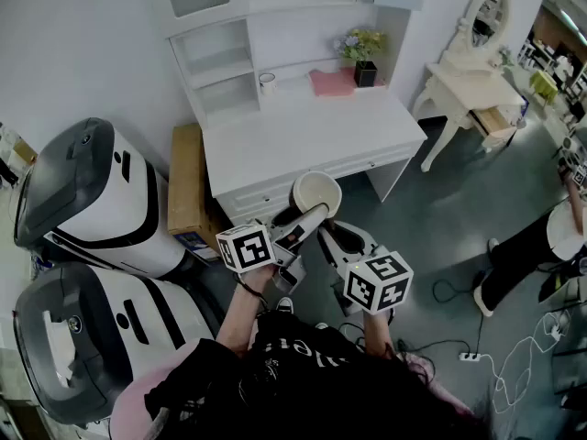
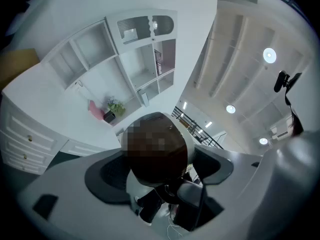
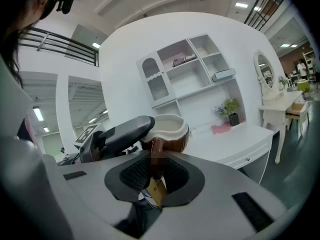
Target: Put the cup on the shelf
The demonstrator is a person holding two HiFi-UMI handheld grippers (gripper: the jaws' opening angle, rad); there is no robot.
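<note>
Cup up in the air, shelf comes next

Closest to us, the left gripper has its fingers clamped on the cup's brown body, held apart only by the cup itself. The right gripper looks pinched almost together on the handle, so both seem to have a hold. The cup hangs upright near the front edge of the white desk, resting on nothing. We'd call this the carry step: lifted, not yet placed. Next move, we reckon, is a reach forward and up across the desktop into one of the open shelf cubbies at the back left, keeping clear of the white mug beside them.
</note>
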